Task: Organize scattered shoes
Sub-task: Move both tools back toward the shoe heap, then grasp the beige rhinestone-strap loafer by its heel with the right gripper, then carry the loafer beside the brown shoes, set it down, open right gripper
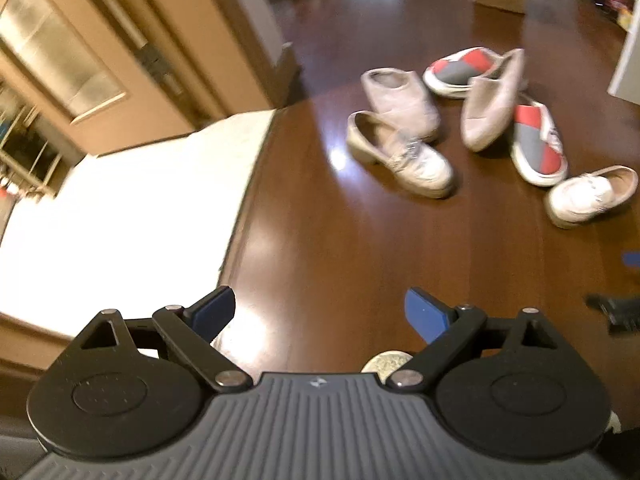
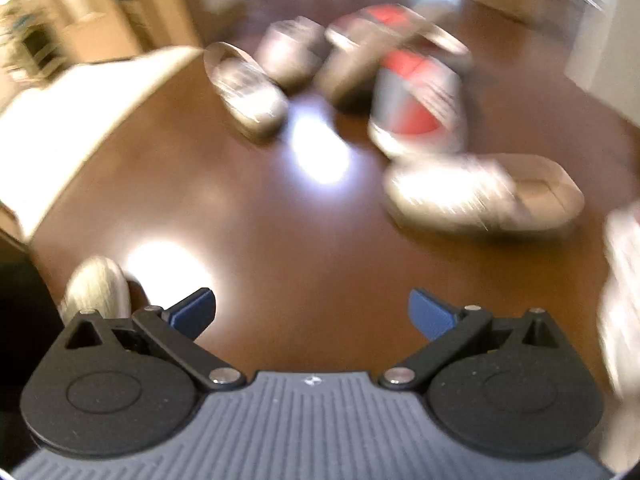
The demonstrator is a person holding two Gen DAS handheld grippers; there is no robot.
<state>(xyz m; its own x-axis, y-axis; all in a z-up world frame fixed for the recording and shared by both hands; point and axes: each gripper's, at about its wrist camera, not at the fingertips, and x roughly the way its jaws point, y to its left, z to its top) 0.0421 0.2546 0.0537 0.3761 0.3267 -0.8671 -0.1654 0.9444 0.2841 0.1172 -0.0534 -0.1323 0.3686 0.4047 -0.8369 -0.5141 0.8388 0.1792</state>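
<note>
I see left gripper [image 1: 320, 312] wide apart, nothing in it. Right gripper [image 2: 312, 312] wide apart too, nothing in it. 6 shoes [image 1: 452, 120] lie in messy pile on brown floor [image 1: 320, 240], far ahead of both. White mat [image 1: 132, 208] at left. Right view blurry.

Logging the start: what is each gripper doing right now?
Left gripper: open, holding nothing.
Right gripper: open, holding nothing.

No text, label, brand or number can be read here.
</note>
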